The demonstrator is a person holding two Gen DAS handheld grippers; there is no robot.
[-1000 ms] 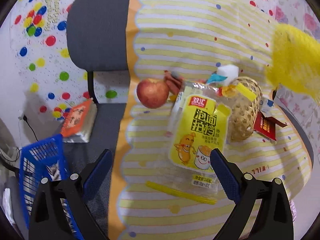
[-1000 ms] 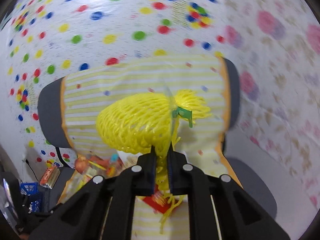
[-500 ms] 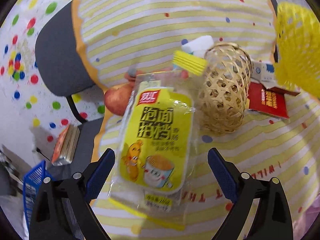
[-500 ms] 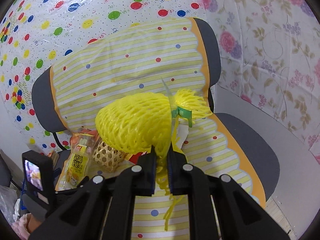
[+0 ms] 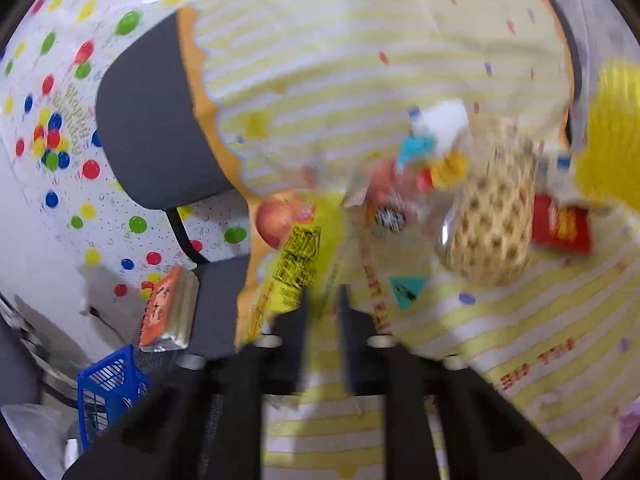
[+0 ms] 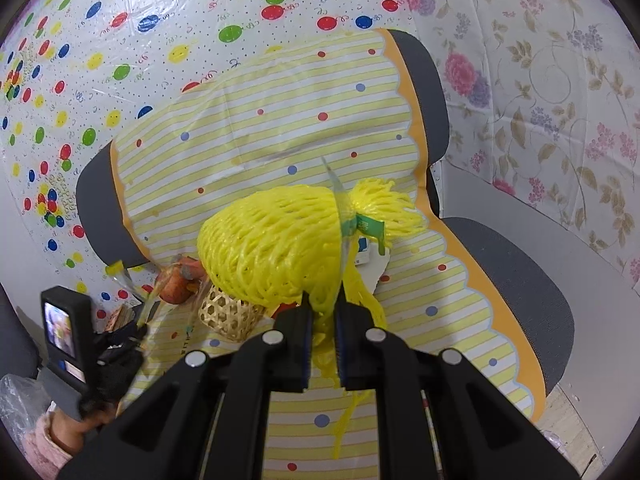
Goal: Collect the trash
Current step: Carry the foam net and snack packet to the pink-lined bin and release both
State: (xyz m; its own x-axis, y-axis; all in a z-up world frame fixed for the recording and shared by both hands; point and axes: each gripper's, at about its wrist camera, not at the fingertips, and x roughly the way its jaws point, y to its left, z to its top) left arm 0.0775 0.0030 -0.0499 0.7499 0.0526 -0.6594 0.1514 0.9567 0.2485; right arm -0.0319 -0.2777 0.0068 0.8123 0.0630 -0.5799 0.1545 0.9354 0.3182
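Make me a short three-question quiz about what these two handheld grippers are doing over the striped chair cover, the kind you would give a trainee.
1. True or false: the right gripper is shut on the yellow foam net.
2. What is pinched in the left gripper? A) the apple B) the yellow snack wrapper C) the wicker basket
3. Fill in: the red packet lies beside the ____ basket.

Key
1. True: its fingers clamp the net's lower edge, and the net hangs above the seat.
2. B: the yellow snack wrapper runs into the closed jaws; the apple lies free behind it.
3. Wicker.
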